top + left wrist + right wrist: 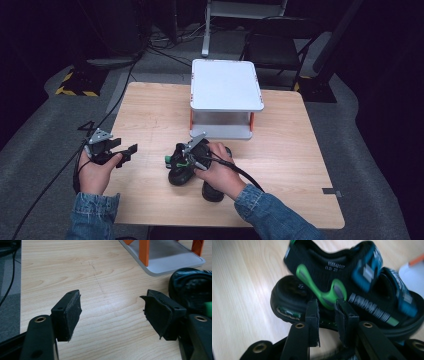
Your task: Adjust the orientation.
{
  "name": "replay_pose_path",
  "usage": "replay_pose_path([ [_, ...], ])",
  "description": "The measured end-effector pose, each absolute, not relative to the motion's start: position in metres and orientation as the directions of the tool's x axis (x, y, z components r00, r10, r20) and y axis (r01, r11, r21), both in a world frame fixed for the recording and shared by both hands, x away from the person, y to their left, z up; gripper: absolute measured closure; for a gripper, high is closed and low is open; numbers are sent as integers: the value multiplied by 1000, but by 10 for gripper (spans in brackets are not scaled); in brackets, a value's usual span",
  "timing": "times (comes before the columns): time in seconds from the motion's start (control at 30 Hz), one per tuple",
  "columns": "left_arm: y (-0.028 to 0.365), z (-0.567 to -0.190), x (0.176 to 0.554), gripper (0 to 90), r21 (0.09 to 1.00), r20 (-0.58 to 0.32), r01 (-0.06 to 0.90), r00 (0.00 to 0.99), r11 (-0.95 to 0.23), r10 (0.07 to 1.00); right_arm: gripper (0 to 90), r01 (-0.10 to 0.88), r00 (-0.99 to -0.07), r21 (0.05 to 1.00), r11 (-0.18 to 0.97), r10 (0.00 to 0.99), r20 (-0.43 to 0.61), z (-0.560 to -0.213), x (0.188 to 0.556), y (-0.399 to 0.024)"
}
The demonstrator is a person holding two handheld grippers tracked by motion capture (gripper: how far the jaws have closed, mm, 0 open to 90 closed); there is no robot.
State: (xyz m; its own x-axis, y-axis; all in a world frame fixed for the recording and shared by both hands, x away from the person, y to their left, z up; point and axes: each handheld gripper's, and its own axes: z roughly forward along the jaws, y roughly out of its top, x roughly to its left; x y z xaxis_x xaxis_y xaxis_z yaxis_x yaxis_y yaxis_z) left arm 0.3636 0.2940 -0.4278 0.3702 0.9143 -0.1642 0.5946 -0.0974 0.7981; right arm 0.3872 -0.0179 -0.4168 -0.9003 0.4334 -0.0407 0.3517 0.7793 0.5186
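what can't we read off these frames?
- Right gripper grip: gripper view blurred, pad contact with the sandal strap unclear.
- Second sandal: high view, hand covers most.
- Sandal print: blurred, partly legible.
- Shelf lower level: top board hides it.

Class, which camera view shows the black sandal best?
The right gripper view: the sandal is close up, with its green strap and printed lettering. The high view shows it small, behind the hand; the left gripper view catches a dark edge.

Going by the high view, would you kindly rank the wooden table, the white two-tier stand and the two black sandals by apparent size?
1. wooden table, largest.
2. white two-tier stand.
3. The two sandals and: both partly hidden by the right gripper and hand, so unranked.
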Motion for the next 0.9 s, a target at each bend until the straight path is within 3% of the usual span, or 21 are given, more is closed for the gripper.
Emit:
replay_pose_path([
  [0.13, 293, -428, 365, 302, 797, -167, 597, 371, -96, 914, 632, 352, -886, 580, 735, 461, -46, -407, 386, -29],
  [0.23, 292, -428, 365, 302, 796, -165, 597, 371, -99, 914, 513, 351, -860, 630, 692, 504, -74, -399, 392, -30],
  [0.4, 293, -429, 365, 301, 795, -165, 598, 370, -99, 914, 422, 374, -824, 670, 641, 561, -77, -398, 404, -22],
  [0.67, 298, -430, 362, 301, 796, -169, 599, 361, -89, 917, 434, 433, -792, 607, 667, 602, -97, -418, 427, 9],
  [0.8, 300, -431, 361, 301, 794, -172, 602, 355, -84, 919, 569, 470, -794, 596, 650, 607, -37, -424, 431, 13],
  [0.9, 300, -432, 362, 301, 794, -172, 602, 356, -85, 918, 608, 465, -795, 597, 654, 605, -43, -422, 429, 15],
])
